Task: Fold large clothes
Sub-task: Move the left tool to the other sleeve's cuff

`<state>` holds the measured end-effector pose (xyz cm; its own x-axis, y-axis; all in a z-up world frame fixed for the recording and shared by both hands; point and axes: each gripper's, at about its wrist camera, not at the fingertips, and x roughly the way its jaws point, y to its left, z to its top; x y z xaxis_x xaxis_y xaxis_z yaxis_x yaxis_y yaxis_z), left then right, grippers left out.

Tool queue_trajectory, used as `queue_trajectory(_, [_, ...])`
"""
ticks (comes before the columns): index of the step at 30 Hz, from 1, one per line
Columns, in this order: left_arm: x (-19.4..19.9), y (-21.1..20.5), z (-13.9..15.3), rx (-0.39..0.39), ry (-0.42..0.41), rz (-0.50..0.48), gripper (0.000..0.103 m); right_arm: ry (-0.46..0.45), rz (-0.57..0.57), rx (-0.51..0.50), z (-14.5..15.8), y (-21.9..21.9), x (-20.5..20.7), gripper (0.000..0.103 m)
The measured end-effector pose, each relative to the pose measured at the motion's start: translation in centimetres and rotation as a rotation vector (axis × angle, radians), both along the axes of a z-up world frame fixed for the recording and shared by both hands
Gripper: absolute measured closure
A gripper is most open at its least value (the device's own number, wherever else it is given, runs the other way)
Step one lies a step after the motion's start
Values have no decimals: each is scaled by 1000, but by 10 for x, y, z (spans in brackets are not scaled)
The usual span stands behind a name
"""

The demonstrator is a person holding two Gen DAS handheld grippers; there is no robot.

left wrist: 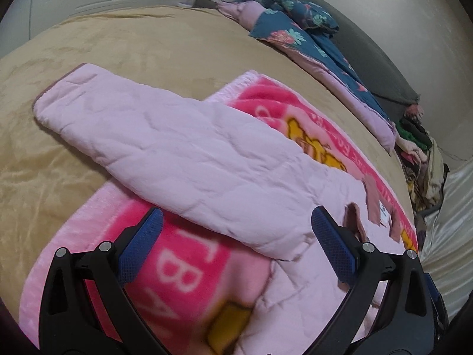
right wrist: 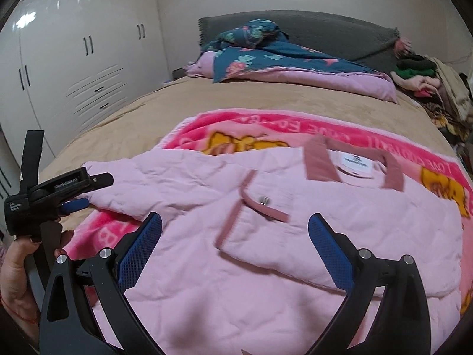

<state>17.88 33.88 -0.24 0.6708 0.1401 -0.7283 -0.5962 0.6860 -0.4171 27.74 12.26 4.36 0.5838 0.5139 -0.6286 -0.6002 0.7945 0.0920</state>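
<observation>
Grippers first: my left gripper (left wrist: pixel 236 239) has its 2 blue-padded fingers (left wrist: pixel 141 244) spread wide, holding nothing, above the near edge of a pink blanket (left wrist: pixel 183 278) with white lettering. My right gripper (right wrist: pixel 235 244) is just as wide apart and empty, poised over the front of a pale pink quilted jacket (right wrist: pixel 207 266). In the right wrist view my left hand (right wrist: pixel 17 272) grips the other tool at the left edge of the frame; its blue fingertips (right wrist: pixel 74 204) sit right at the end of the jacket's sleeve (right wrist: pixel 124 177), though I cannot tell whether they touch it.

The jacket lies flat on the pink blanket, front side up, its darker pink collar (right wrist: pixel 354 168) pointing toward the head of the bed and a white label (right wrist: pixel 356 162) showing inside the neck. A darker pink strip with 1 metal snap (right wrist: pixel 264 200) crosses the chest. In the left wrist view the sleeve (left wrist: pixel 142 130) stretches out to the left, past the blanket's edge and onto the tan bedcover (left wrist: pixel 103 44).

Farther back, a dark blue flowered quilt (right wrist: pixel 266 56) with a pink underside lies bunched against a grey headboard (right wrist: pixel 325 32). A heap of mixed clothes (right wrist: pixel 428 80) sits at the right side of the bed. White wardrobe doors (right wrist: pixel 88 59) stand along the left wall.
</observation>
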Motion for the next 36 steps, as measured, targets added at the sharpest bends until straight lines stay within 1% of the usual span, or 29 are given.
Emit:
queue_trajectory(4, [-5, 13, -1, 10, 2, 30, 9, 6, 34, -7, -3, 28, 0, 4])
queue_trajectory(8, [-14, 30, -6, -11, 3, 70, 9, 11, 63, -16, -8, 51, 1, 4])
queue_trajectory(13, [-25, 50, -10, -7, 15, 132, 9, 13, 98, -23, -11, 75, 1, 4])
queue_trajectory(17, [-34, 68, -20, -49, -1, 182, 9, 5, 134, -52, -15, 98, 0, 4])
queue_trajectory(22, [-39, 83, -36, -76, 5, 245, 9, -2, 172, -82, -23, 124, -2, 4])
queue_trajectory(27, [-47, 107, -63, -152, -41, 320, 9, 5, 182, -95, -31, 138, 1, 4])
queue_trajectory(30, [-50, 119, -77, -195, -65, 357, 9, 13, 179, -105, -37, 139, 5, 4])
queue_trajectory(33, [-52, 130, -83, -224, -108, 395, 9, 10, 175, -114, -42, 137, 8, 4])
queue_trajectory(36, [-52, 137, -83, -225, -148, 423, 9, 10, 162, -121, -46, 132, 13, 4])
